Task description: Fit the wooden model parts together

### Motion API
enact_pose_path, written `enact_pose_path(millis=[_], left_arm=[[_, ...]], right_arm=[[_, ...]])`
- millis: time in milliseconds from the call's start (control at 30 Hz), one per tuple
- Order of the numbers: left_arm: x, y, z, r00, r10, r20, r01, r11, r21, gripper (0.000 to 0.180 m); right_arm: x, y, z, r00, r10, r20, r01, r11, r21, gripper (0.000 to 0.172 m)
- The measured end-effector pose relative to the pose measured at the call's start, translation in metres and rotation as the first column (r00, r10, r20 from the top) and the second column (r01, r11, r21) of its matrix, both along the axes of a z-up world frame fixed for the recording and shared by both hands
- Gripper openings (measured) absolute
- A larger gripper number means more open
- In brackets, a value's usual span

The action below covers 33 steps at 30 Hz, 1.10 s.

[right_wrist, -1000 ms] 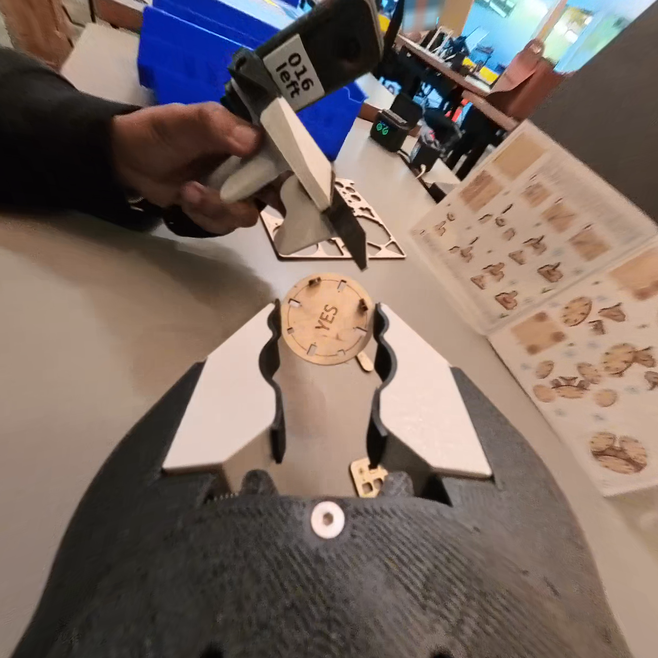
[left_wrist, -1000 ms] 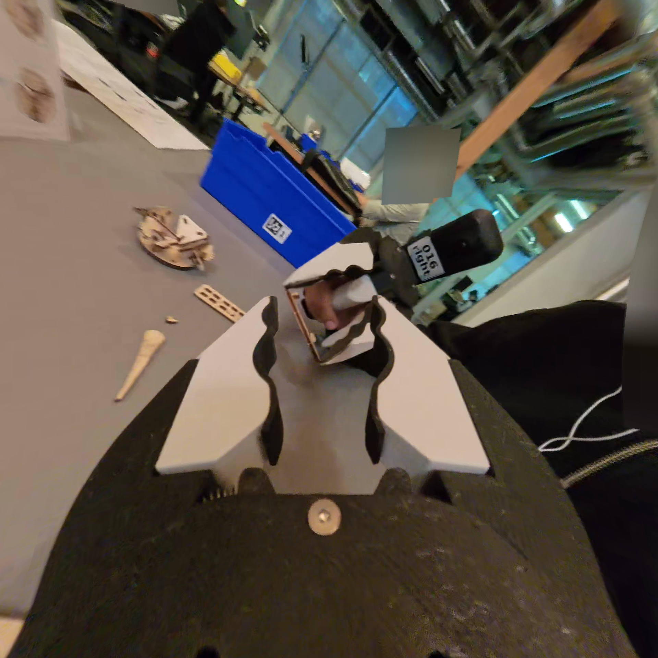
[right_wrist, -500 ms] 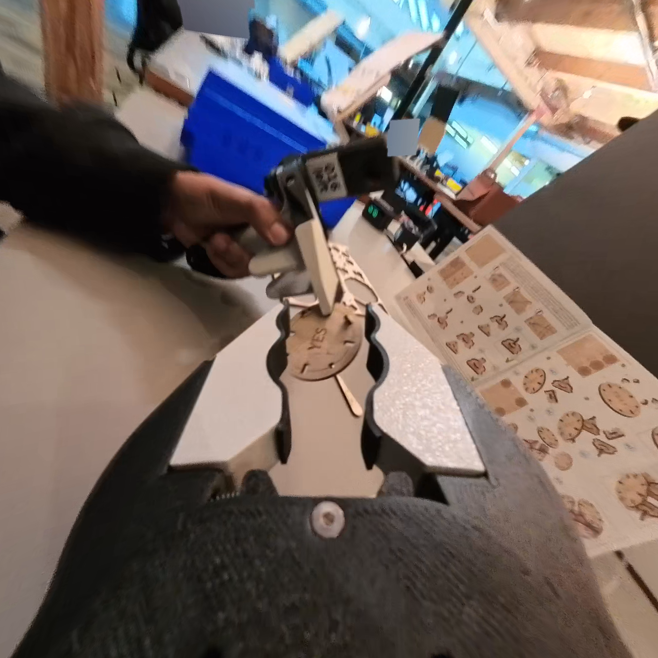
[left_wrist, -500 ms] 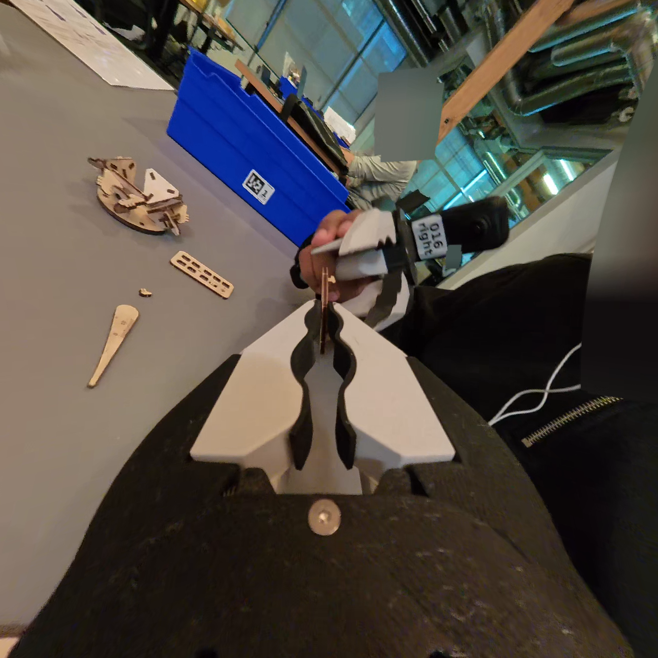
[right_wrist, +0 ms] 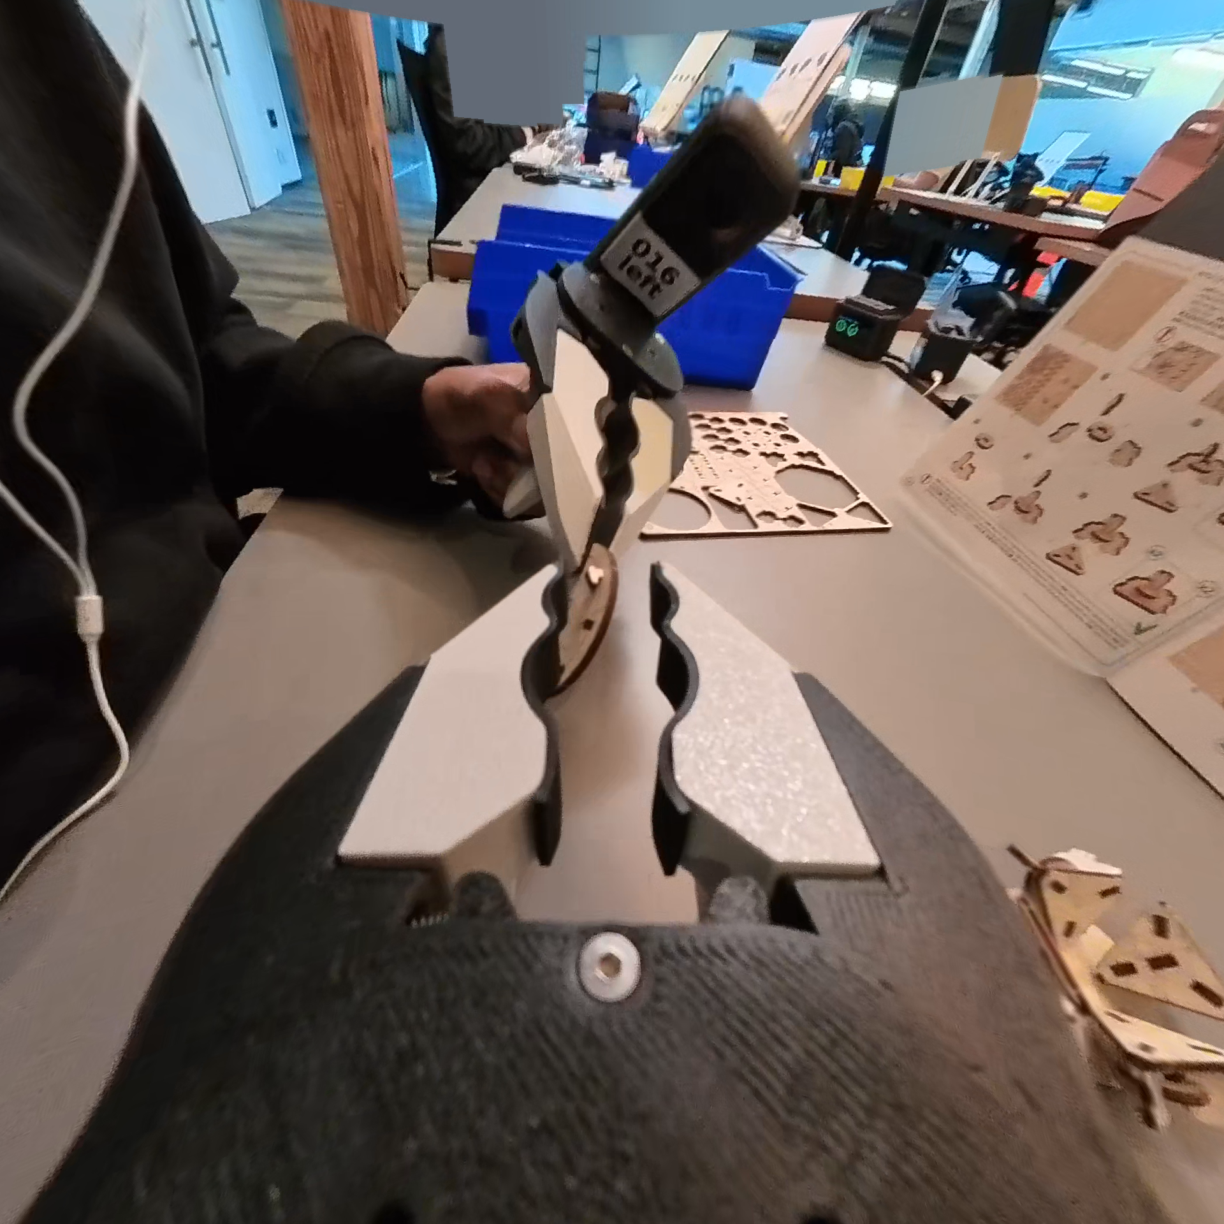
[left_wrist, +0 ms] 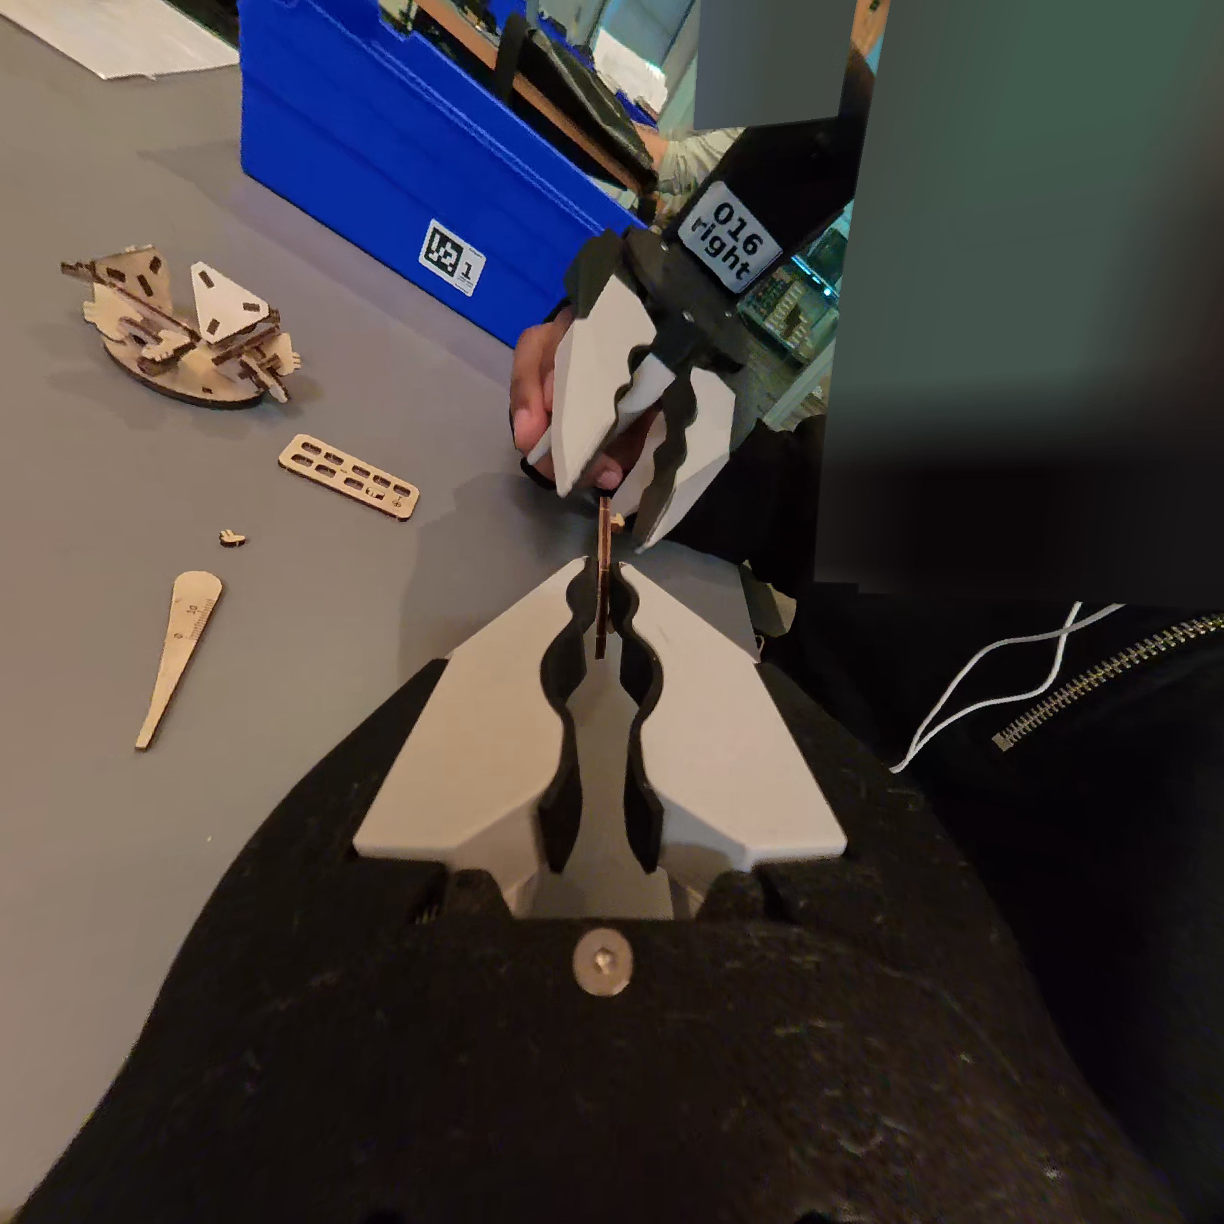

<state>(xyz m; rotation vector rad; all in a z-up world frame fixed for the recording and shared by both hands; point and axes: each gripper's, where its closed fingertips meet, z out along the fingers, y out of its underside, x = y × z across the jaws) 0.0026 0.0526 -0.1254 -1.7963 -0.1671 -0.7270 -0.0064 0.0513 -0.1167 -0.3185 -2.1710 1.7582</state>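
Between us, the left gripper (left_wrist: 601, 583) now pinches a round wooden disc (left_wrist: 603, 596) edge-on, both dark pads pressed on its faces; a second ago its fingers stood wide apart with nothing in them. The right gripper (right_wrist: 609, 596) has narrowed from its earlier spread yet is not closed: in its own view the disc (right_wrist: 586, 622) leans at its left pad while the right pad stands clear of it, so we count it as parted, holding nothing. The disc, which lay flat on the table a second ago, is now lifted and upright between the two tools. We work over a plain grey table (left_wrist: 99, 629) carrying a half-built wooden model (left_wrist: 185, 331), a slotted wooden strip (left_wrist: 348, 475), a tapered wooden pointer (left_wrist: 177, 656) and a tiny wooden scrap (left_wrist: 232, 538); in the right wrist view a punched-out wooden sheet (right_wrist: 762, 483) and an illustrated instruction sheet (right_wrist: 1093, 463) lie farther off. A blue plastic bin (left_wrist: 371, 165) stands behind (it bears a white sticker with a square code pattern), and beyond it we see a wooden post (right_wrist: 344, 165), further tables and large windows. Each gripper carries a white printed label on its black body, and the pointer shows fine scale marks.
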Motion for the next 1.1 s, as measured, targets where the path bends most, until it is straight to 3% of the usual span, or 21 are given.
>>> enact_pose_path(millis=[167, 467, 567, 733, 900, 1100], left_arm=[[0.001, 0.0, -0.004, 0.999, 0.0, -0.05, -0.002, 1.0, -0.023, 0.0], [0.004, 0.002, -0.01, 1.0, -0.021, -0.017, 0.02, 0.999, -0.049, 0.0], [0.002, 0.002, -0.027, 1.0, -0.013, 0.015, 0.015, 0.99, -0.142, 0.0], [-0.003, -0.002, -0.065, 0.997, 0.025, 0.073, 0.002, 0.938, -0.348, 0.002], [-0.019, -0.006, -0.078, 0.993, 0.09, -0.076, -0.114, 0.897, -0.427, 0.009], [-0.035, -0.008, -0.073, 0.969, 0.156, -0.19, -0.222, 0.889, -0.401, 0.029]], right_arm=[[0.004, -0.003, -0.002, 0.999, 0.031, 0.014, -0.031, 0.999, -0.011, 0.012], [0.005, -0.003, -0.012, 0.998, 0.045, 0.044, -0.047, 0.998, 0.032, 0.01], [0.003, -0.001, -0.025, 0.994, 0.042, 0.105, -0.051, 0.995, 0.091, 0.025], [0.0, 0.007, -0.056, 0.973, -0.009, 0.231, -0.049, 0.969, 0.242, 0.033], [-0.002, 0.012, -0.084, 0.952, -0.074, 0.296, -0.049, 0.921, 0.387, 0.037], [-0.012, 0.016, -0.082, 0.95, -0.129, 0.286, 0.012, 0.925, 0.38, 0.039]])
